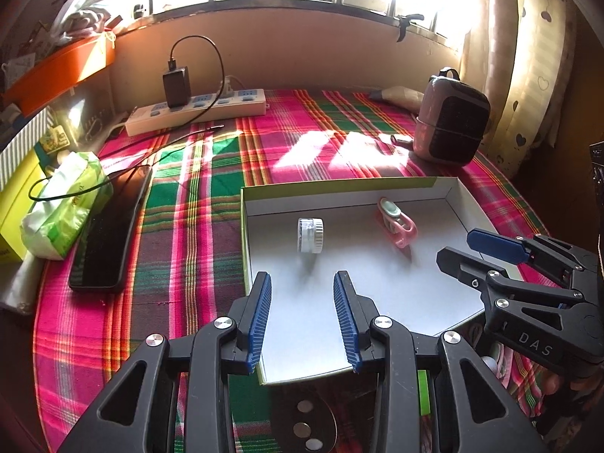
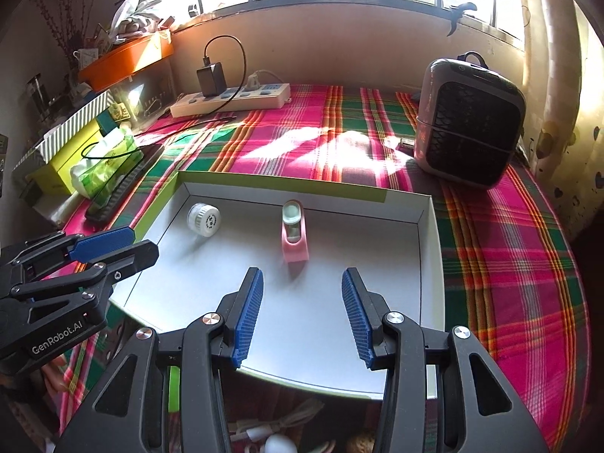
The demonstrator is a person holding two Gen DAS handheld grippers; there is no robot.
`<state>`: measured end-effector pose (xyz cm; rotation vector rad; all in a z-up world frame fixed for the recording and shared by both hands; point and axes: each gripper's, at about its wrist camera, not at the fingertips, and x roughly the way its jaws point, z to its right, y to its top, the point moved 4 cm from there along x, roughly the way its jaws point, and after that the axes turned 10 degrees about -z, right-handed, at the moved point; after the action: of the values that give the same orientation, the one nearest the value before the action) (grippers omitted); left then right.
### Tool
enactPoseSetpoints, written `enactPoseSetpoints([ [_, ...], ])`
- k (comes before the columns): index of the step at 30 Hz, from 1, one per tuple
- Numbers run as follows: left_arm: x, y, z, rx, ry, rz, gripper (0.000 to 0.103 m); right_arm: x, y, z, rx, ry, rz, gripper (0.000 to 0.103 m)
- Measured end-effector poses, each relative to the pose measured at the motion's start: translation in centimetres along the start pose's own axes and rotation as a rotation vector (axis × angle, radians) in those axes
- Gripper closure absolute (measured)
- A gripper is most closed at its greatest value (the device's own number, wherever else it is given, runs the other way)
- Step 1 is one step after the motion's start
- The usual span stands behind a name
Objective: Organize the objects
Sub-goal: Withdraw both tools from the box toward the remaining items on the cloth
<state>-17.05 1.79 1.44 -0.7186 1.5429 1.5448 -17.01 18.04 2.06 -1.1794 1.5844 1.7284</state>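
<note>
Two grippers hang over a table covered in a plaid cloth (image 1: 196,226), which fills most of both views. On it, centre to lower right in the left wrist view, lies a shallow box lid (image 1: 451,188) with a white floor and green outer walls. At the upper right of both frames a heater (image 2: 470,120) stands upright on the cloth, well apart from the lid. At the upper left a power strip (image 1: 196,111) lies along the wall with a black charger (image 1: 175,88) plugged in, its cable looping down to a dark phone (image 1: 109,230) at the left edge. A tissue pack (image 1: 62,204) sits just beside the phone.

Inside the lid are two things. Pink scissors (image 2: 294,232) lie near the far wall, mid-frame in the right wrist view. A small jar (image 2: 204,219) with a ribbed white cap lies on its side to their left, near the lid's left wall, apart from the scissors.

The left gripper (image 1: 302,315) sits at the bottom centre of its view, jaws wide apart and empty, above the lid's near left floor. The right gripper (image 2: 302,315) is likewise spread wide, holding nothing, with the scissors just beyond its fingertips.
</note>
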Motion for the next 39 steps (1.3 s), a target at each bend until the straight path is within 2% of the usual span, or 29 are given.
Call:
enactPoseSetpoints([
  [7,-1.3,-1.8,-1.1,-0.037,-0.02,0.015,0.07,-2.3,-1.7,0.8,0.023,-0.011,0.049,0.058],
  [18,-2.6,-4.9,-2.0,-0.077,-0.036,0.019,0.067,-3.8,-4.6,2.1,0.069,-0.026,0.073,0.058],
  [24,-2.7,-6.3,-2.3,-0.081,-0.046,0.006,0.066,-4.4,-5.7,3.0,0.091,-0.04,0.08,0.056],
  [26,-2.7,-6.6,-2.3,-0.085,-0.055,0.004,0.066,-4.6,-6.1,3.3,0.098,-0.04,0.083,0.052],
  [39,-2.4,-8.1,-3.0,-0.114,-0.09,-0.019,0.066,-4.3,-8.3,4.5,0.13,-0.069,0.058,0.052],
])
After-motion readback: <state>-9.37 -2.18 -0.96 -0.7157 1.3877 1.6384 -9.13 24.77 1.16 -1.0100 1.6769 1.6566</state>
